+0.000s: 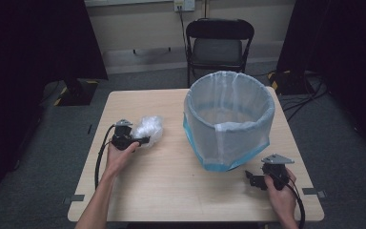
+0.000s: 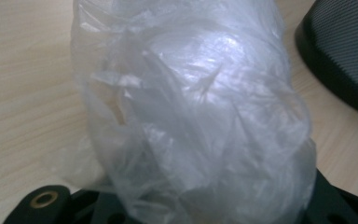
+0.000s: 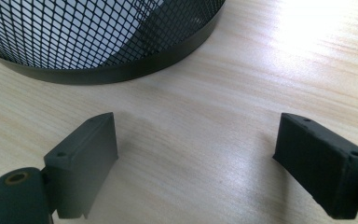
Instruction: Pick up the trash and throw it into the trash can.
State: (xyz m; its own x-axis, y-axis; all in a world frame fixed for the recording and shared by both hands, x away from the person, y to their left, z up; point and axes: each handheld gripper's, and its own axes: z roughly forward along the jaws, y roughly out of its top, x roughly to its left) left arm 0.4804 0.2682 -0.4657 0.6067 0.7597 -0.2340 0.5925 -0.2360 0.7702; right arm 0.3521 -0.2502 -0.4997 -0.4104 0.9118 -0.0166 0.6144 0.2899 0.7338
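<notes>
A crumpled clear plastic bag (image 1: 150, 127) lies on the left half of the wooden table (image 1: 171, 181). My left gripper (image 1: 145, 140) is shut on its near end. In the left gripper view the plastic bag (image 2: 191, 116) bulges up over the jaws and hides them. Right of centre stands a black mesh bin (image 1: 228, 119) lined with a pale blue bag folded over its rim. My right gripper (image 1: 250, 179) rests low near the table's front right, in front of the bin. It is open, with bare wood between its fingers (image 3: 86, 158) and the bin's base (image 3: 98, 32) just beyond.
A black folding chair (image 1: 219, 43) stands behind the table's far edge. Cables (image 1: 305, 95) run over the floor at the right. The mesh bin's wall (image 2: 345, 46) sits close to the right of the held plastic.
</notes>
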